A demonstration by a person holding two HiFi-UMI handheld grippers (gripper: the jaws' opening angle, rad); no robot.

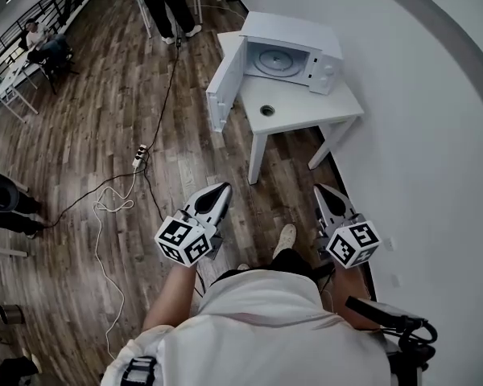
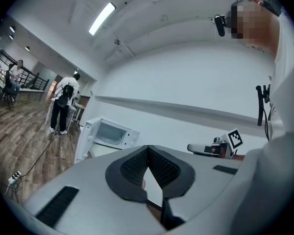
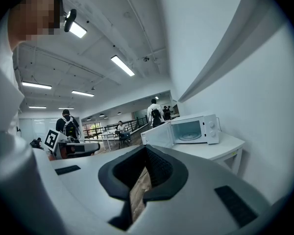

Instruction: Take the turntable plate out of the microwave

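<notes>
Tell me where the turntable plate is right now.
In the head view, the turntable plate lies inside the open microwave, which stands on the white table by the wall, at upper centre of the picture.

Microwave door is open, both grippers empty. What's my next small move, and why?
Probably step closer to the white table: the white microwave stands open with the round glass turntable plate inside, while the shut, empty left gripper and right gripper hang well short of it.
</notes>
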